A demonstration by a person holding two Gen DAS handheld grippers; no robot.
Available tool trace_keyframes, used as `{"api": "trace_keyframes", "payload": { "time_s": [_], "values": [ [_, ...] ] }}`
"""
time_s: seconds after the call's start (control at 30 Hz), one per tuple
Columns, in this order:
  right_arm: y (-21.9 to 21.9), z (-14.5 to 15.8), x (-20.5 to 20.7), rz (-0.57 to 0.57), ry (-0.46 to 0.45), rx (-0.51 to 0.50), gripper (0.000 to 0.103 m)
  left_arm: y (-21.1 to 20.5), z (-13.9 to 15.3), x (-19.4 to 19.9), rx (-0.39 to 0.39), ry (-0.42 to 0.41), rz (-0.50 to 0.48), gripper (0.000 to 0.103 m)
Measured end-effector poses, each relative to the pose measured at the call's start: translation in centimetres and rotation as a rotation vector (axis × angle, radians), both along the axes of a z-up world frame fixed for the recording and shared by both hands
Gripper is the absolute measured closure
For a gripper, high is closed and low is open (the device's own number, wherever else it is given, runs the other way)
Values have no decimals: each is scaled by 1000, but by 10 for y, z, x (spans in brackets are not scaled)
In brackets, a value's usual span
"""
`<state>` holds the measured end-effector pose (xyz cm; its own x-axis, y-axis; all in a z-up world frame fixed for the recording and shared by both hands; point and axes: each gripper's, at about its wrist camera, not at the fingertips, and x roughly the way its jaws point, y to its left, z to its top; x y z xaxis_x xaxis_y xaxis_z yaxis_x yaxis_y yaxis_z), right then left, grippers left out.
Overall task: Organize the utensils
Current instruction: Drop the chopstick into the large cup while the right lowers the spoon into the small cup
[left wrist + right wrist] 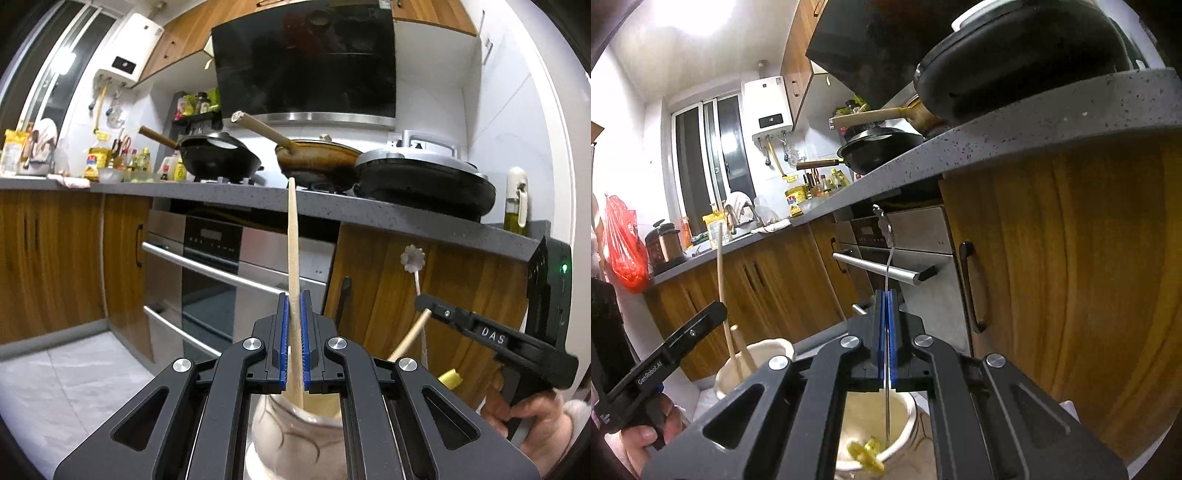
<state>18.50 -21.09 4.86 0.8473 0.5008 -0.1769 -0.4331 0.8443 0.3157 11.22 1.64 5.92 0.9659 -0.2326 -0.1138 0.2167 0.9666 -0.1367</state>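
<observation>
My left gripper (294,306) is shut on a long wooden utensil (293,236) that stands upright with its lower end inside a cream ceramic jar (291,432) below the jaws. In the right wrist view this jar (768,354) also holds a shorter wooden stick (744,350). My right gripper (887,306) is shut on a thin metal utensil (889,258) with an ornate top. Its lower end reaches into a second cream jar (908,410), where a yellow item (866,454) lies. The right gripper (424,301) shows to the right of the left one.
A grey countertop (332,210) runs overhead with woks and a griddle pan (424,181) on the stove. Wooden cabinet doors (1071,277) and a steel oven (229,258) with bar handles stand close ahead. A person's hand (528,410) holds each gripper's handle. A white mat (74,387) covers the floor.
</observation>
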Motion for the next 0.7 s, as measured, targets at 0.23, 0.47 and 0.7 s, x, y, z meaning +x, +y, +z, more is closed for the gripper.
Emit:
{"api": "trace_keyframes", "payload": {
  "time_s": [0.23, 0.47, 0.7],
  "values": [
    [-5, -5, -17, 16, -12, -13, 102, -3, -8, -14, 31, 19, -14, 97],
    [-7, -16, -16, 43, 32, -3, 102, -2, -17, -15, 37, 49, -28, 97],
    [-2, -22, -11, 41, 68, -43, 102, -4, -22, -12, 51, 75, -36, 96]
  ]
}}
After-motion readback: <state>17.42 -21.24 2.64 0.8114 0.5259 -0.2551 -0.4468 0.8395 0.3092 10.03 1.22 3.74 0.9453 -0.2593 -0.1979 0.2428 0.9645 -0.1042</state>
